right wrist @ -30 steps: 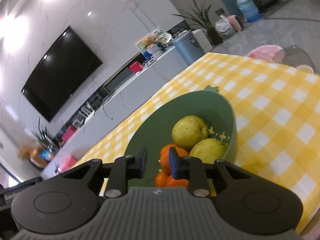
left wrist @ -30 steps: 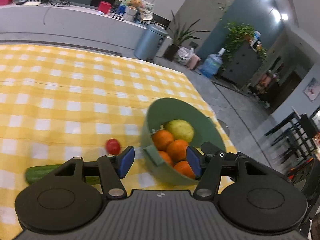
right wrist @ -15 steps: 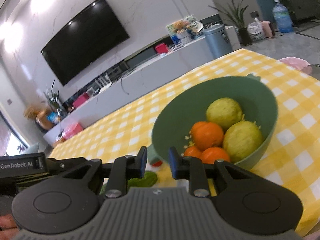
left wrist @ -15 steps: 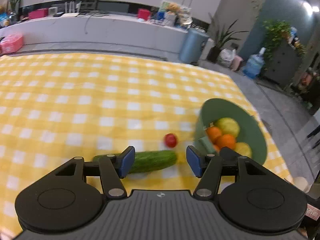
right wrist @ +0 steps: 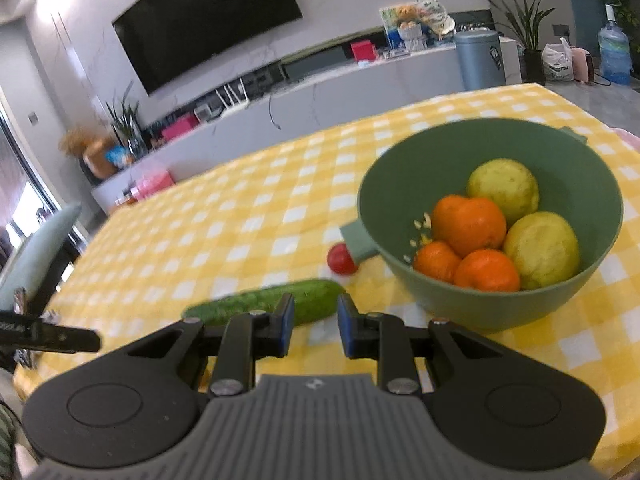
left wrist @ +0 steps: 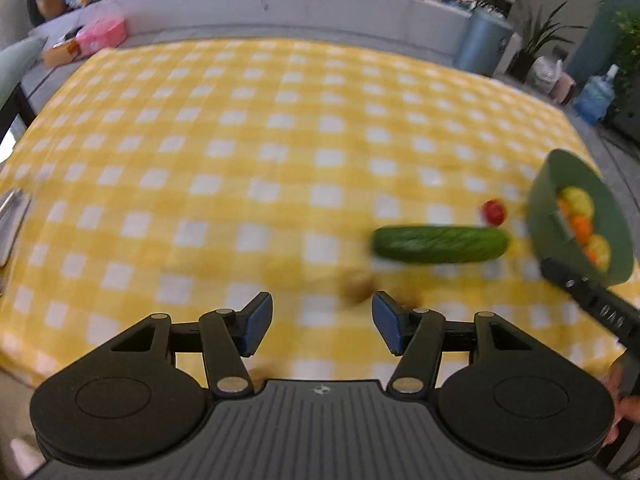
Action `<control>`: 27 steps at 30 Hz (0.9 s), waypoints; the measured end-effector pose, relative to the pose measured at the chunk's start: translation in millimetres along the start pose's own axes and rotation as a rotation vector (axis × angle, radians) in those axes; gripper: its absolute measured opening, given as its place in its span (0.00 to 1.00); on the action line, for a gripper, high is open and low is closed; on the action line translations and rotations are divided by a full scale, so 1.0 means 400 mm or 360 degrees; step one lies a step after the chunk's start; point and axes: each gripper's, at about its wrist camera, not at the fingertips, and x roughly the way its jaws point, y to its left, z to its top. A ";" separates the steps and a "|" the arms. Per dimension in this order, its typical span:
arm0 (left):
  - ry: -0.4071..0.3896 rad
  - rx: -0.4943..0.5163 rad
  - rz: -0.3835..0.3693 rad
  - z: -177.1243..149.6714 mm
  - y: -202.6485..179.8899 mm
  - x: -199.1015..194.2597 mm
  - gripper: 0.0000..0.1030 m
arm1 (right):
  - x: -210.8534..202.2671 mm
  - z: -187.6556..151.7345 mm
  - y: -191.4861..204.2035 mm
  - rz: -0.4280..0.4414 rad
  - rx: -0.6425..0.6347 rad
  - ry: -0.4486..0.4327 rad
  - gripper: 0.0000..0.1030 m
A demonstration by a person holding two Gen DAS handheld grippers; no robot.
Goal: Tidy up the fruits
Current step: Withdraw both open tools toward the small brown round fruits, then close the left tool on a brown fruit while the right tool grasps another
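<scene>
A green bowl [right wrist: 492, 300] holds three oranges [right wrist: 468, 224] and two yellow-green fruits [right wrist: 542, 248] on the yellow checked cloth. A red tomato [right wrist: 341, 258] lies by the bowl's handle and a cucumber [right wrist: 272, 304] lies in front of it. My right gripper [right wrist: 314, 324] is narrowly open and empty, just above the cucumber's near end. In the left wrist view the bowl [left wrist: 580, 216], tomato [left wrist: 494, 212] and cucumber [left wrist: 440, 244] sit at the right. A small brownish fruit [left wrist: 358, 286] lies near my left gripper [left wrist: 322, 328], which is open and empty.
The table's near edge runs just under both grippers. A grey object [left wrist: 10, 224] lies at the table's left edge. A chair back [right wrist: 36, 256] stands at the left. The right gripper's body [left wrist: 592, 308] reaches in at the right of the left wrist view.
My left gripper has swung left and back from the bowl, so the bowl slid to the right edge. My right gripper has pulled back and lowered toward the cucumber.
</scene>
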 end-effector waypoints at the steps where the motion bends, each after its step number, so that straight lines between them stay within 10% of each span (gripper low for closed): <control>1: 0.0001 -0.0008 0.0003 -0.003 0.015 0.000 0.65 | 0.005 -0.003 0.000 -0.0007 -0.0001 0.0018 0.21; 14: 0.0106 -0.0065 -0.0082 -0.039 0.100 0.016 0.64 | 0.072 -0.059 0.082 0.0046 -0.0088 0.0243 0.23; 17: 0.0135 -0.0080 -0.0122 -0.046 0.125 0.016 0.63 | 0.095 -0.069 0.113 0.0077 -0.0148 0.0298 0.41; 27: 0.0309 -0.0101 -0.0087 -0.066 0.147 0.063 0.53 | 0.130 -0.109 0.163 0.0017 -0.0303 0.0392 0.26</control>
